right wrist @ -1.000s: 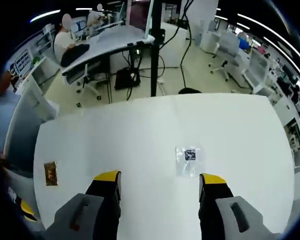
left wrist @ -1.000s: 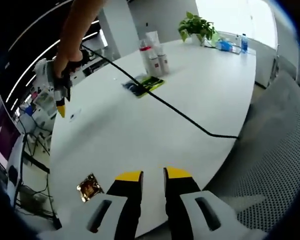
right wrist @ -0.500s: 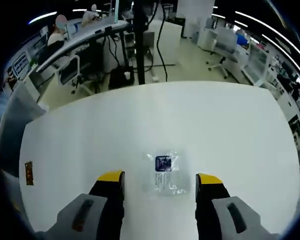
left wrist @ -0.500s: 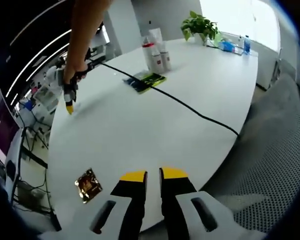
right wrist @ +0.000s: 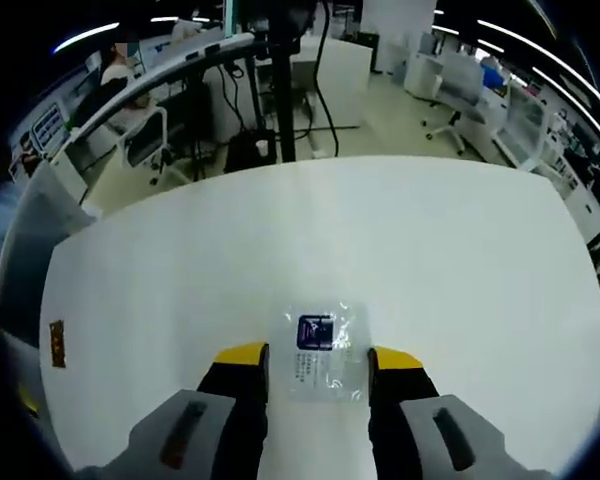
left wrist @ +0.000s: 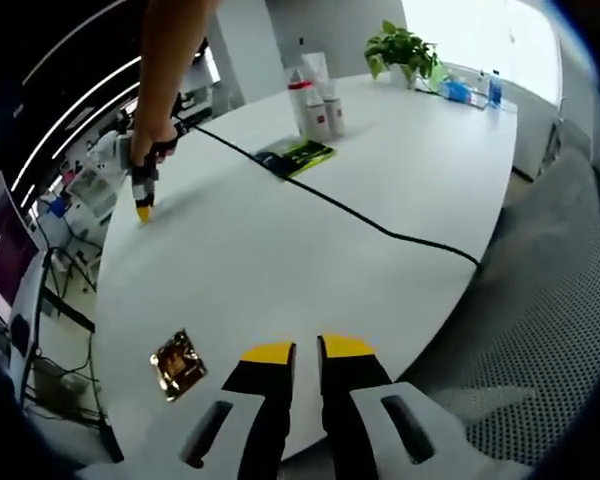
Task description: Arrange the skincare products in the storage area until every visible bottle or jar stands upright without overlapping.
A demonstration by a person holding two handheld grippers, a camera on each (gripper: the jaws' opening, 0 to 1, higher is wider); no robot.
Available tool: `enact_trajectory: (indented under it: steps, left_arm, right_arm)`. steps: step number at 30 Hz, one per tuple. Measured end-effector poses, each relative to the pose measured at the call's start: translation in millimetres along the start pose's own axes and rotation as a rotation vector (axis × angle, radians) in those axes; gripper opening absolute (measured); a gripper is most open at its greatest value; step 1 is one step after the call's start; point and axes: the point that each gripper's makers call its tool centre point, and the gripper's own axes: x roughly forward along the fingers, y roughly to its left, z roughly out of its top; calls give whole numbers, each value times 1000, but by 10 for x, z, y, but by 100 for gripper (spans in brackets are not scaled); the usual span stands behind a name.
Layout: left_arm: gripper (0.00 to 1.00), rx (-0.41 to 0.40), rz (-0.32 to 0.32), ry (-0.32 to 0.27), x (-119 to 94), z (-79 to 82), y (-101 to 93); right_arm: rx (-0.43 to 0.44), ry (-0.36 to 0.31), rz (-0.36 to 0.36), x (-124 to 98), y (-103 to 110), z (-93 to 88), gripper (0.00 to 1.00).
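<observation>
As the right gripper (right wrist: 318,362) has dropped to the table (right wrist: 460,260), its jaws have narrowed around the clear sachet (right wrist: 323,350), not yet clamped. The left gripper (left wrist: 295,352) hangs clenched and empty, bottles (left wrist: 314,105) standing far ahead, untouched.

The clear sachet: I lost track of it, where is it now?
In the right gripper view, the clear sachet lies flat on the white table, between the right gripper's yellow-tipped jaws.

Left gripper view low along the white table (left wrist: 280,250); right gripper view steeply down, close over it.
</observation>
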Motion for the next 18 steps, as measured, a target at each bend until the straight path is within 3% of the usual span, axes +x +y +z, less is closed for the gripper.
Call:
enact_trajectory:
  steps: [3,5,11,18]
  left_arm:
    - [7,-9,3,-11,-8,19,13]
    - [6,-16,3,-13,-10,23,20]
    - [7,-21,3,-16,-8,34,22]
    - [6,-13,2,-26,-20,62,7]
  right_arm:
    - [-17,31,-33,-84,86,-71,37]
    - [-21,14,-37,-151,142,-61,36]
    - [-14,-4,3,-429,338,-152,36]
    - [3,-28,-3,-896,741,-491,36]
